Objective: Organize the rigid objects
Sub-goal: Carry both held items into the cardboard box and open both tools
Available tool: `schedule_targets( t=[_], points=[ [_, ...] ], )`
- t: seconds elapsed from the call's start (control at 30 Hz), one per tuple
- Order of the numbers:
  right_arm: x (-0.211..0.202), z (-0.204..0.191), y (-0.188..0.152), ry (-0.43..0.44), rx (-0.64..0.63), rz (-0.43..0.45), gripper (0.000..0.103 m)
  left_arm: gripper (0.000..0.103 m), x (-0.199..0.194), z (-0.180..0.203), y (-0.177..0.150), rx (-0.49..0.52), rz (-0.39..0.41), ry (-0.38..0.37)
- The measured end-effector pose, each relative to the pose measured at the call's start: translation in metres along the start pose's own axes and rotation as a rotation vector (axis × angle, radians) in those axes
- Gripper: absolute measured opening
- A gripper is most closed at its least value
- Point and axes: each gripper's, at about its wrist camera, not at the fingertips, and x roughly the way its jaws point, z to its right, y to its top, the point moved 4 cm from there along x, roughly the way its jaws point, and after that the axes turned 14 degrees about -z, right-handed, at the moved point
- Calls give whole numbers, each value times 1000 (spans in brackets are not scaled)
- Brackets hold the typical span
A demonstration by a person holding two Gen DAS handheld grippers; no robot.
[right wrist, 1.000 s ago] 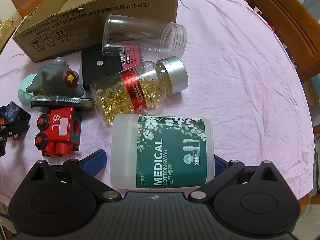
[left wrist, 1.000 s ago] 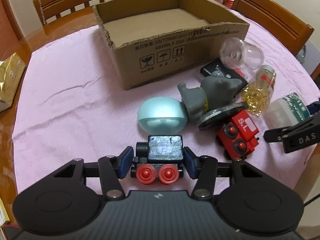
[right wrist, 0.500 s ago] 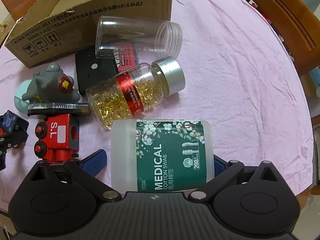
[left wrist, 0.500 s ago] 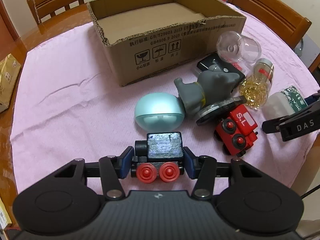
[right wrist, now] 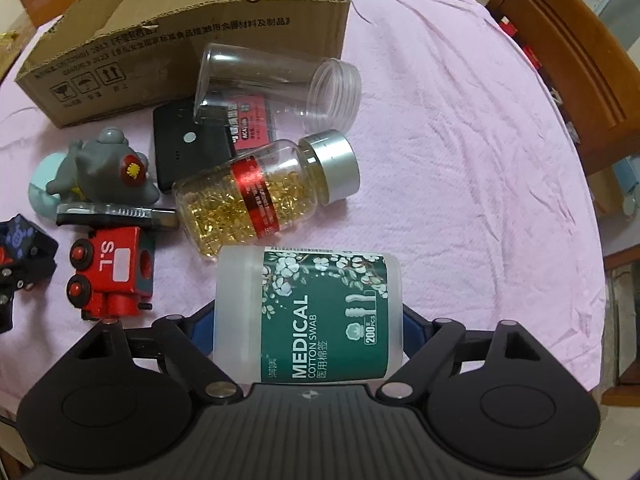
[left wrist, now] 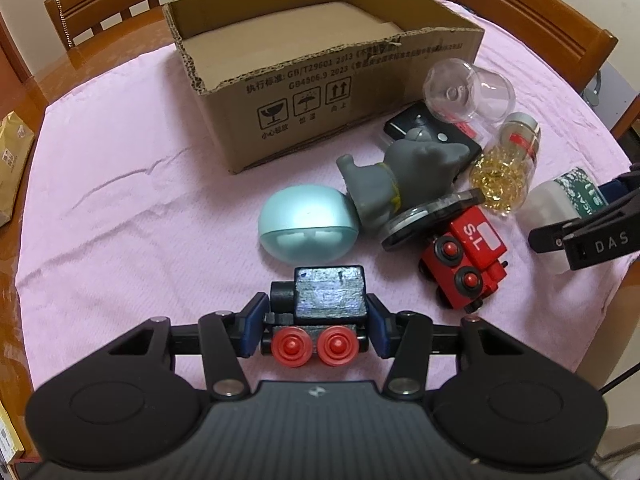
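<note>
My left gripper [left wrist: 314,320] is shut on a small black toy train [left wrist: 330,292] with red wheels, its blue pads pressed on both ends just above the pink cloth. My right gripper [right wrist: 308,332] has its jaws closing around a white cotton swab jar [right wrist: 312,312] with a green label that lies on its side; the blue pads touch both sides. An open cardboard box [left wrist: 340,92] stands at the back with nothing in the part I can see.
Between the grippers lie a red toy train [left wrist: 466,256], a grey elephant figure [left wrist: 404,176], a teal earbud case [left wrist: 306,228], a capsule bottle [right wrist: 264,196], a clear jar [right wrist: 276,84] and a black device [right wrist: 184,152]. Wooden chairs [left wrist: 532,20] ring the table.
The right gripper's blue pads have come in from well apart to against the sides of the cotton swab jar. The left gripper still holds the black train in about the same place.
</note>
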Motion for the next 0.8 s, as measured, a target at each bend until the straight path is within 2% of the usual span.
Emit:
schedule_targets(
  t=[0.03, 0.1, 0.53, 0.67, 0.8],
  points=[
    [12, 13, -1, 8, -6, 5, 87, 50, -1, 0, 0, 2, 3, -3],
    [11, 13, -2, 10, -22, 5, 87, 50, -3, -1, 0, 6, 2, 1],
    [-38, 16, 0, 58, -194, 87, 87, 50, -34, -4, 8, 30, -1, 0],
    [-55, 19, 6, 106, -243, 123, 87, 50, -53, -2, 15, 54, 26, -1],
    [-73, 14, 17, 120, -289, 170, 87, 50, -73, -2, 31, 69, 65, 0]
  ],
)
